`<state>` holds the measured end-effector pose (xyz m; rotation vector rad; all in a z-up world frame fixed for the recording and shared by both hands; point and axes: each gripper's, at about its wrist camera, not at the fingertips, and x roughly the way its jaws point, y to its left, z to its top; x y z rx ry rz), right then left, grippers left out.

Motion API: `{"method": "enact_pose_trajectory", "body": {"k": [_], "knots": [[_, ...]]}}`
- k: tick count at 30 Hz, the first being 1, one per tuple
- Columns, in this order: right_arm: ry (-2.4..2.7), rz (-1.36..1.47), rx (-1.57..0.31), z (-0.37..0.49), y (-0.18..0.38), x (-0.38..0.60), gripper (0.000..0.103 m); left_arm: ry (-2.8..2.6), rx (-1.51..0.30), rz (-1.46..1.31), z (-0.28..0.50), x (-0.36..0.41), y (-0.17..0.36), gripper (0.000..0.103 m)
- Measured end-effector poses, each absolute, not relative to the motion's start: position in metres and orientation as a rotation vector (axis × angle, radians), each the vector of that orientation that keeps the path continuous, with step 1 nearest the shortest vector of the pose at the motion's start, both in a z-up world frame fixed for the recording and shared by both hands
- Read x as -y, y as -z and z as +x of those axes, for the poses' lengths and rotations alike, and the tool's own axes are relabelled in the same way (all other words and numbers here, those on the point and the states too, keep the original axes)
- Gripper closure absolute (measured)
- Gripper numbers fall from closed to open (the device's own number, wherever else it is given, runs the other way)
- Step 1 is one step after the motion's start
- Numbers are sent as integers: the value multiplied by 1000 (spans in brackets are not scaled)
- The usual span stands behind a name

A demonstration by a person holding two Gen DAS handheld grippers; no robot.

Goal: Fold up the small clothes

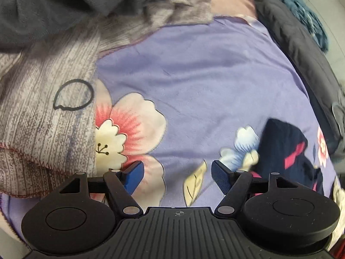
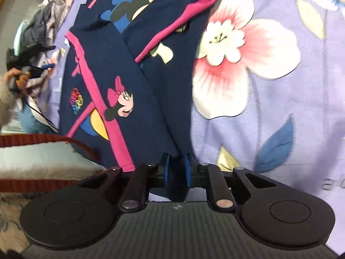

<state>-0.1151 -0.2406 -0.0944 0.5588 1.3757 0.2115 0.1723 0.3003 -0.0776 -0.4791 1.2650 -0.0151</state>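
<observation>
A small navy garment (image 2: 120, 69) with pink trim and cartoon mouse prints lies on the purple floral bedsheet (image 2: 280, 108). My right gripper (image 2: 177, 166) is shut on a folded edge of it at the near end. In the left wrist view the same garment (image 1: 286, 151) shows at the right, apart from my left gripper (image 1: 177, 177), which is open and empty over the sheet (image 1: 194, 75). The left gripper also shows at the far left of the right wrist view (image 2: 32, 62), in a hand.
A grey-white striped towel (image 1: 43, 118) with a black hair tie (image 1: 73, 95) on it lies left. A dark grey fleece (image 1: 64, 4) is at the back left, dark bedding (image 1: 301, 43) along the right. More clothes (image 2: 49, 15) are piled far left.
</observation>
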Motion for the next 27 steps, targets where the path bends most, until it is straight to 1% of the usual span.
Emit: {"method": "enact_pose_trajectory", "body": {"k": [2, 3, 4, 7, 11, 13, 14, 15, 16, 17, 20, 22, 24, 27], "knots": [[-225, 578, -1314, -116, 85, 241, 80, 58, -1270, -413, 167, -285, 72, 0], [-223, 580, -1280, -114, 81, 241, 70, 83, -1268, -386, 163, -276, 69, 0], [-221, 582, -1250, -109, 78, 241, 68, 109, -1261, -365, 159, -266, 65, 0], [-231, 595, -1220, -85, 83, 235, 68, 201, -1217, -321, 144, -238, 53, 0], [-255, 609, -1212, -56, 104, 226, 68, 338, -1200, -343, 126, -208, 44, 0], [-256, 709, -1191, -51, 117, 232, 67, 395, -1216, -317, 120, -187, 49, 0], [-252, 797, -1184, -49, 126, 233, 64, 405, -1231, -297, 117, -176, 55, 0], [-259, 898, -1181, -46, 134, 235, 56, 421, -1247, -277, 116, -167, 61, 0], [-282, 973, -1180, -44, 140, 237, 43, 435, -1255, -265, 114, -160, 67, 0], [-301, 991, -1175, -43, 142, 237, 40, 441, -1264, -265, 112, -155, 73, 0], [-401, 1009, -1258, -42, 142, 238, 40, 413, -1329, -265, 110, -149, 92, 0], [-496, 1022, -1365, -49, 143, 241, 47, 409, -1349, -225, 106, -147, 101, 0], [-562, 960, -1408, -62, 134, 244, 50, 419, -1333, -194, 102, -147, 102, 0], [-559, 1029, -1427, -83, 130, 261, 64, 426, -1331, -186, 100, -147, 103, 0]]}}
